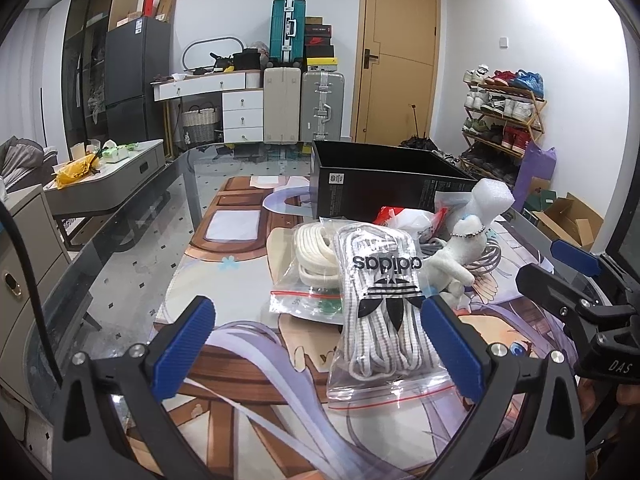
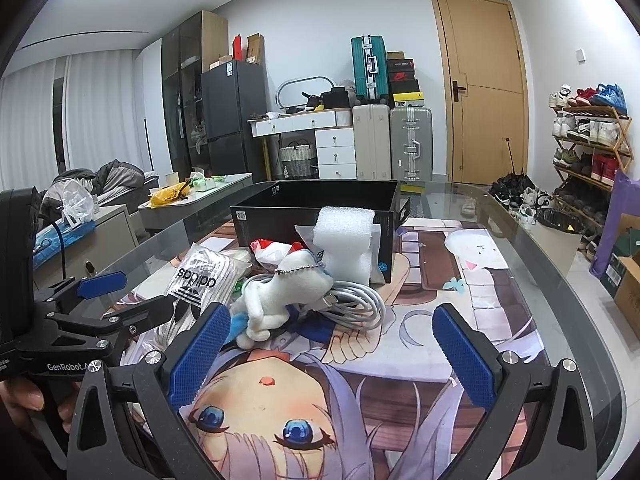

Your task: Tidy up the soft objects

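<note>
Both jaws standing spread, pinching nothing: left gripper (image 1: 320, 344) straddling bagged adidas laces (image 1: 384, 300) mid-mat, right gripper (image 2: 332, 352) nearing plush toy (image 2: 276, 300), black box (image 2: 320, 204) awaiting beyond.

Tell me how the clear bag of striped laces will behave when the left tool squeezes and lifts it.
The bag of laces will probably be floppy: thin film around loose cords, so it should sag below the left tool. Its glossy plastic looks slippery, so it may slide between the pads. It likely weighs little and, leaning on the other bag, may drag it.

White walls; wooden door (image 2: 482, 88); dark fridge (image 2: 234, 116); shoe rack (image 2: 588, 148); curtains (image 2: 36, 120).
</note>
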